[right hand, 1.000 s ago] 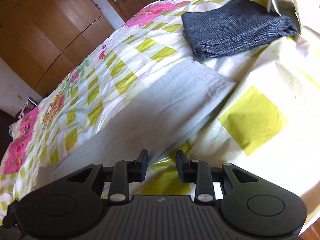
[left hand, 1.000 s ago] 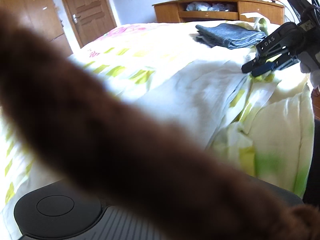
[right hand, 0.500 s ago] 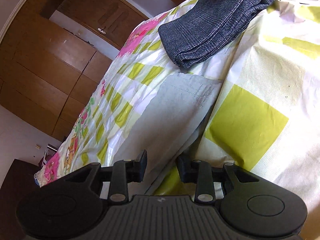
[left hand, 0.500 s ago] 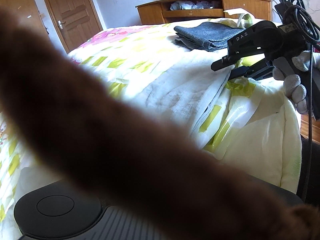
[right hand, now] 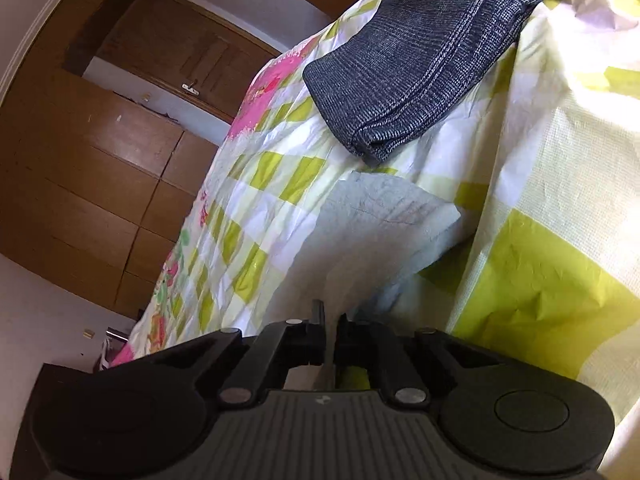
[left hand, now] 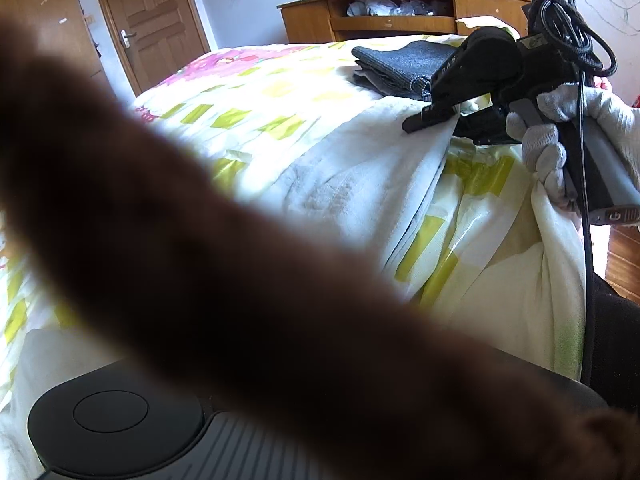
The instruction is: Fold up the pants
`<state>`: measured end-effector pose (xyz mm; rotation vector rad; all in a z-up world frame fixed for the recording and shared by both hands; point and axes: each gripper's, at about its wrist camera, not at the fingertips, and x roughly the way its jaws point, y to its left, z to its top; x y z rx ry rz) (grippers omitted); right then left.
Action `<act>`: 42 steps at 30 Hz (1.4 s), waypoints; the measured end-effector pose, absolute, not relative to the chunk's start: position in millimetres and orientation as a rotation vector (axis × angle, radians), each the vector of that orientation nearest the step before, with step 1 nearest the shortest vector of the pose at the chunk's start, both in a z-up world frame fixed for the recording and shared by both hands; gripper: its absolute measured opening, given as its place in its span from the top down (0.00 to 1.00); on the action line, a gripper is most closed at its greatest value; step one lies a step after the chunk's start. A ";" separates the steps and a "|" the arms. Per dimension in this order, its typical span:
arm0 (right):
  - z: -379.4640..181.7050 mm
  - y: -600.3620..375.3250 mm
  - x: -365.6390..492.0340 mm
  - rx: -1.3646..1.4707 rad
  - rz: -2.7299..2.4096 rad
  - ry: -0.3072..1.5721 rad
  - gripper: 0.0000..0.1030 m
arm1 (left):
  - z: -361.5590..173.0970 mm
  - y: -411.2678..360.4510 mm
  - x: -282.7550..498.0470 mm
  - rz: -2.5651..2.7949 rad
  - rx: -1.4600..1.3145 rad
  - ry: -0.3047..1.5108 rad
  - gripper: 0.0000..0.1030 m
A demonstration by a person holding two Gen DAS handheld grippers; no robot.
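Right gripper [right hand: 329, 334] pinches the pale pants [left hand: 372, 168] at lower centre; we can't tell our left's state, blocked by a brown blur [left hand: 200, 260]. Thin fabric could slip free.

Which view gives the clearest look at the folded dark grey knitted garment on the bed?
The right wrist view: the folded dark grey knitted garment fills the upper frame, showing its weave and stacked folded edge. The left wrist view shows it smaller and farther away, partly hidden behind the right gripper, with a blurred brown shape blocking much of the frame.
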<state>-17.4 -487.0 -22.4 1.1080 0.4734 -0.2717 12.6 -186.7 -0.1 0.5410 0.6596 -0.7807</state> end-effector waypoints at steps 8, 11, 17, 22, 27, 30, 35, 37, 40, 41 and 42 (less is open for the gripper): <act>17.7 -492.4 -55.7 0.981 -0.406 0.357 0.80 | 6.1 -185.3 8.5 -0.789 0.474 0.606 0.62; 7.7 -490.9 -55.1 1.012 -0.394 0.418 0.80 | -1.5 -182.5 8.7 -0.777 0.465 0.623 0.62; 44.5 -471.2 -67.2 0.862 -0.397 0.323 0.80 | 7.1 -162.6 5.2 -0.766 0.427 0.589 0.62; 86.0 -448.6 -61.0 0.820 -0.316 0.237 0.80 | -7.4 -164.9 18.2 -0.780 0.411 0.655 0.63; 116.1 -428.2 -51.6 0.698 -0.293 0.225 0.80 | 3.6 -157.4 21.0 -0.734 0.332 0.547 0.60; 115.0 -428.7 -48.3 0.721 -0.308 0.271 0.80 | -4.3 -157.1 41.9 -0.669 0.308 0.591 0.60; 112.8 -427.3 -49.6 0.708 -0.337 0.310 0.80 | -15.3 -163.8 63.9 -0.686 0.300 0.673 0.63; 119.6 -421.3 -56.8 0.686 -0.319 0.272 0.80 | -5.2 -160.1 56.5 -0.692 0.279 0.574 0.60; 121.0 -416.1 -46.4 0.681 -0.286 0.288 0.80 | -20.7 -168.0 73.8 -0.707 0.285 0.701 0.60; 118.3 -414.5 -42.5 0.698 -0.280 0.301 0.80 | -26.0 -167.8 76.2 -0.700 0.283 0.720 0.60; 118.3 -412.1 -40.7 0.698 -0.272 0.301 0.80 | -23.4 -164.6 72.6 -0.695 0.283 0.697 0.62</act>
